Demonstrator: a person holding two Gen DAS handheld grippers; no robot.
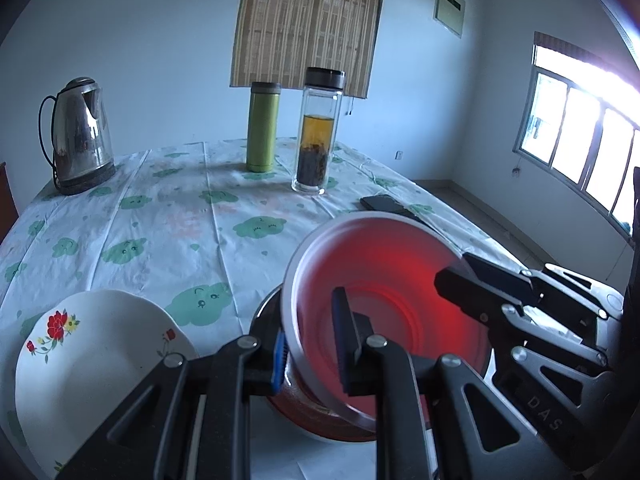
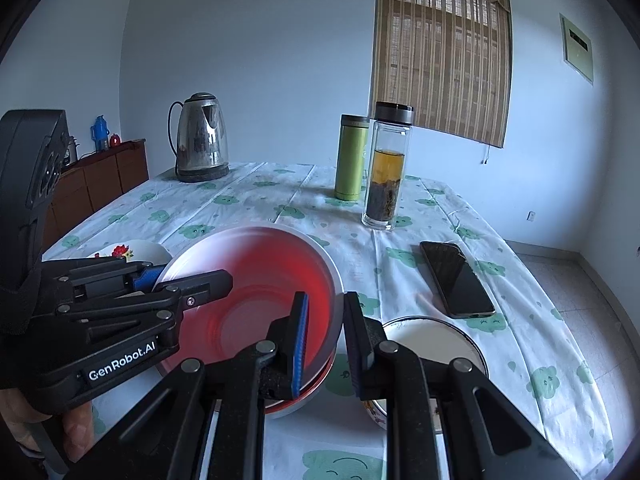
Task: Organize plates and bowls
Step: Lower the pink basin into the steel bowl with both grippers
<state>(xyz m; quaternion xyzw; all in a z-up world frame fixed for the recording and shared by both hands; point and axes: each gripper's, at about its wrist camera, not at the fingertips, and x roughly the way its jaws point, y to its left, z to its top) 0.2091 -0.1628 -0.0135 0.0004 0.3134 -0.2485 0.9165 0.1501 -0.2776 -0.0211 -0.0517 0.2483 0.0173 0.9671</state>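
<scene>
2 handheld grippers are holding 1 red bowl (image 1: 384,300) by its rim from opposite sides, just above a table covered in a white cloth printed with green clouds (image 1: 168,216). The left gripper (image 1: 312,348) is clamping its jaws nearly closed on the bowl's left rim, 1 pad inside and 1 outside. The right gripper (image 2: 324,340) is pinching the right rim the same way, its jaws only slightly parted around the wall. The bowl is tilting, and it is sitting directly over a second red bowl (image 2: 304,394), whose rim is peeking out beneath; whether the 2 are touching cannot be told.

Nesting of the red bowls appears to be nearly finished, needing only lowering and release. A white flowered plate (image 1: 92,352) is lying to the left, and a white enamel dish (image 2: 432,340) is sitting to the right, both seemingly not yet stacked. A kettle (image 1: 80,136), a green flask (image 1: 263,128), a glass tea bottle (image 1: 318,136) and a phone (image 2: 456,280) are standing farther back.
</scene>
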